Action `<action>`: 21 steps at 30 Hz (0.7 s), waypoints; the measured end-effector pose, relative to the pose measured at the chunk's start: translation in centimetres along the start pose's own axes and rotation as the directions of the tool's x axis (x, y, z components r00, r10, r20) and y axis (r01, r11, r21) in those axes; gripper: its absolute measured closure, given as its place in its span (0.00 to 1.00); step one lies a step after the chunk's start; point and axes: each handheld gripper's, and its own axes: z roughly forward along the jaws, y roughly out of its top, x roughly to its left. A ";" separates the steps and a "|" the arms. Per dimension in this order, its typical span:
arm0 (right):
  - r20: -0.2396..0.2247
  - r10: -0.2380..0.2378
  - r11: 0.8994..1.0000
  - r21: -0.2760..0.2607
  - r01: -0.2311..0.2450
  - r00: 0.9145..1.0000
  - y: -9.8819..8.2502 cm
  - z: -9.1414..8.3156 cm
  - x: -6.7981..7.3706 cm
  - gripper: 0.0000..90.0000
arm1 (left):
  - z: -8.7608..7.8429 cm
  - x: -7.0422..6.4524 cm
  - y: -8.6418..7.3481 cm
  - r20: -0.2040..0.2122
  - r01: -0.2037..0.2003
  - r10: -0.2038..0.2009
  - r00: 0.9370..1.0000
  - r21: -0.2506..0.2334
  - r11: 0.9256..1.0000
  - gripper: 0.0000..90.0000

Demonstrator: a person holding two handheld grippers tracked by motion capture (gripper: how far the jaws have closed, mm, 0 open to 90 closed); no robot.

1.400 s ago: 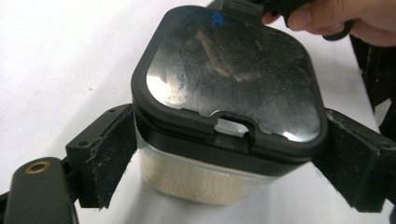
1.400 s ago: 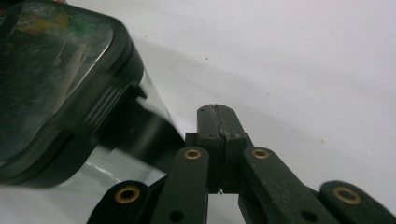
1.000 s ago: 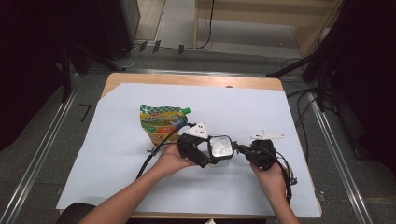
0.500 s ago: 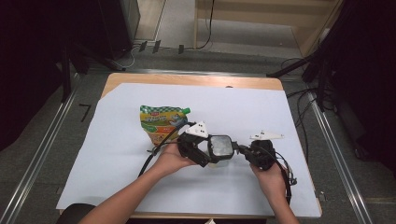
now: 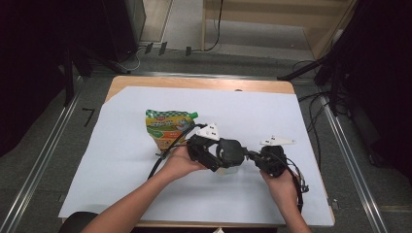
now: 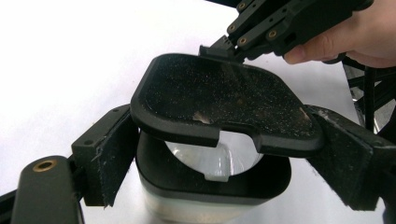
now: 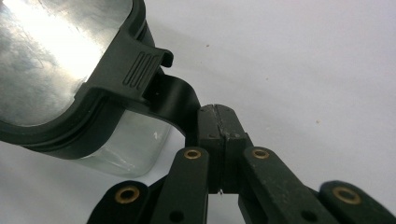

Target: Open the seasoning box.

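Observation:
A clear plastic container [image 6: 205, 205] with a black rim stands on the white sheet, and my left gripper [image 6: 224, 186] is shut on its two sides. Its black lid [image 6: 224, 98] is tilted up off the rim, with a clear window in it [image 7: 51, 42]. My right gripper [image 7: 217, 133] is shut on the lid's black tab [image 7: 175, 100] at one edge. In the high view the container [image 5: 227, 170] sits between the left gripper [image 5: 224, 156] and the right gripper [image 5: 251, 156], near the table's front middle. A hand holds each gripper.
A green and orange spouted pouch [image 5: 167, 127] lies flat just behind the left hand. White paper [image 5: 121, 160] covers most of the wooden table [image 5: 194, 82]. Cables trail from both grippers toward the front edge [image 5: 299, 194].
The container's top looked bright before and now looks dark, as the lid has tipped up. Both hands have stayed almost where they were.

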 end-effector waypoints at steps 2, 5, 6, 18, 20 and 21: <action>0.001 0.002 1.000 -0.001 -0.002 1.000 0.0 0.0 0.0 1.00 | 0.0 0.0 0.1 0.001 0.001 -0.001 1.000 0.006 1.000 0.16; 0.001 0.002 1.000 0.000 -0.002 1.000 0.0 0.0 0.0 1.00 | 0.0 0.0 0.2 -0.002 -0.004 0.004 1.000 0.011 1.000 0.17; 0.001 0.000 1.000 0.000 0.000 1.000 0.0 0.0 0.0 1.00 | 0.0 -0.1 0.2 -0.006 -0.008 0.008 1.000 0.009 1.000 0.17; 0.003 -0.002 1.000 0.000 0.002 1.000 0.0 0.0 0.0 1.00 | -0.1 -0.2 0.8 -0.009 -0.014 0.014 1.000 0.014 1.000 0.17; 0.004 -0.002 1.000 0.000 0.002 1.000 0.0 0.0 0.0 1.00 | -0.1 -0.2 0.9 -0.013 -0.016 0.016 1.000 0.020 1.000 0.17; 0.005 -0.003 1.000 0.000 0.003 1.000 0.0 0.0 0.0 1.00 | -0.1 -0.3 1.0 -0.014 -0.018 0.018 1.000 0.017 1.000 0.17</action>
